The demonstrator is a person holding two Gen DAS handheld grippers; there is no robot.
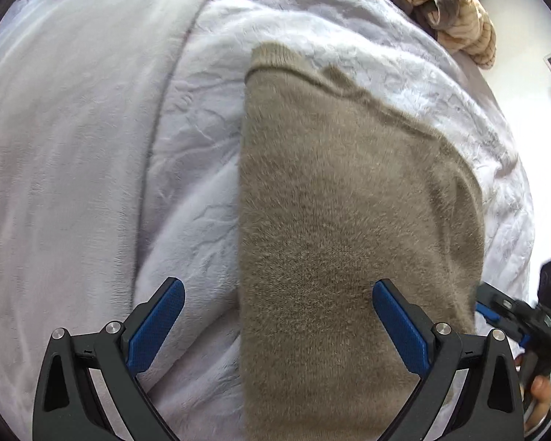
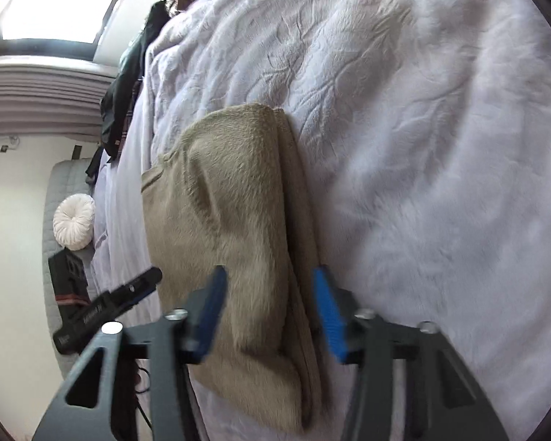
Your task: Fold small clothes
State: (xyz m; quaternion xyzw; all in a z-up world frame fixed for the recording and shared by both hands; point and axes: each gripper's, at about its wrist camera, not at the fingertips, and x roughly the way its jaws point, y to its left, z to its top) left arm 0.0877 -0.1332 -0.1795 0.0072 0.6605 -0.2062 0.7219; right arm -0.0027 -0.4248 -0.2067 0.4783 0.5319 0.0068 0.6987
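The left gripper [image 1: 277, 325] hangs with its blue-padded fingers spread wide over the near end of a folded taupe sweater [image 1: 345, 228], holding nothing; one finger is over the pale blanket [image 1: 92, 147], the other over the knit. The right gripper [image 2: 270, 316] stands part open, its fingers either side of the sweater's stacked edge [image 2: 235, 242], and no pad can be seen pressing the cloth. Motion blur softens its fingers, so whether they touch the fabric cannot be told.

The sweater lies folded on the blanket, which covers a bed. Its near end is cut off by the lower frame edge in the left wrist view, and the right gripper's body hides part of it in the other view. The knit is fuzzy and short-napped, with a ribbed band at the far end. The blanket is plush lavender-white, embossed with vein-like lines. A crumpled tan patterned cloth [image 1: 455, 14] lies at the far edge, half out of frame. A round pleated white cushion [image 2: 74, 221] sits well apart, beyond the bed.
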